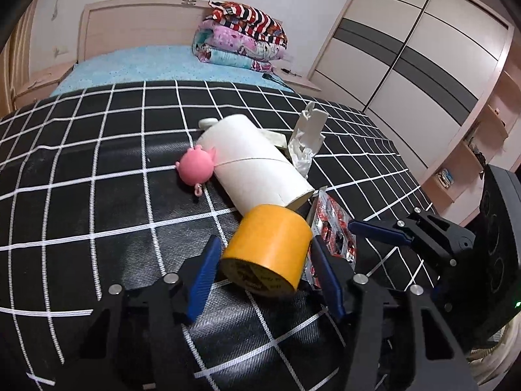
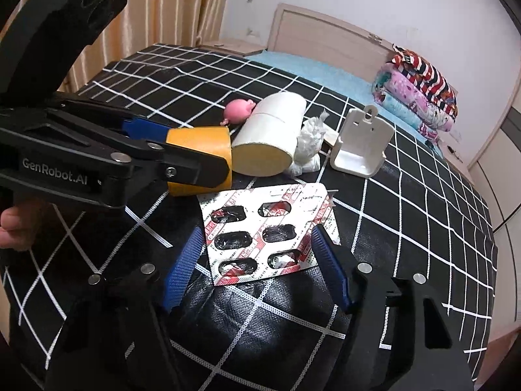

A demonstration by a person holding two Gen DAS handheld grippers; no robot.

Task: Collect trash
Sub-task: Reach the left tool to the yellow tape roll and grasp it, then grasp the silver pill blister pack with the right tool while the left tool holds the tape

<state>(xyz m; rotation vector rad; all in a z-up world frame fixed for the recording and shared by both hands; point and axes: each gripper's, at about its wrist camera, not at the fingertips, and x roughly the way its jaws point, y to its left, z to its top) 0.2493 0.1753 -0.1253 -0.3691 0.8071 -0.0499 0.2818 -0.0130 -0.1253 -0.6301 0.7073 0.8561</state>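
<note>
Bedroom setting: a bed (image 1: pixel 81 169) covered by a black sheet with a white grid, a wooden headboard (image 1: pixel 136 22) behind it, one stack of folded blankets (image 1: pixel 241 32) at the head end, a sliding-door wardrobe (image 1: pixel 416 52) on one side and curtains (image 2: pixel 169 3) on the other. Six loose items lie clustered on the sheet. One yellow tape roll (image 1: pixel 270 247) lies on its side, touching the end of one white paper roll (image 1: pixel 254 163). One pink toy (image 1: pixel 197 164) rests against the far side of the paper roll. One crumpled tissue (image 2: pixel 309 146) lies just beside the paper roll, and one white plastic bracket (image 2: pixel 359 143) stands next to the tissue. One used pill pack (image 2: pixel 267 228), its pockets torn open, lies flat just beside the tape roll. The left gripper (image 1: pixel 263 260) points downward at the sheet with one blue finger on each side of the tape roll; in the right wrist view the nearer finger lies against the roll's side, so the jaws appear closed on it. The right gripper (image 2: pixel 257 260) also points downward, its two blue fingers straddling the pill pack; the right pad touches the pack's edge while the left stands just apart, so the jaws are not clamped. A person's fingertips (image 2: pixel 13 228) show at the frame edge behind the left gripper's handle.
</note>
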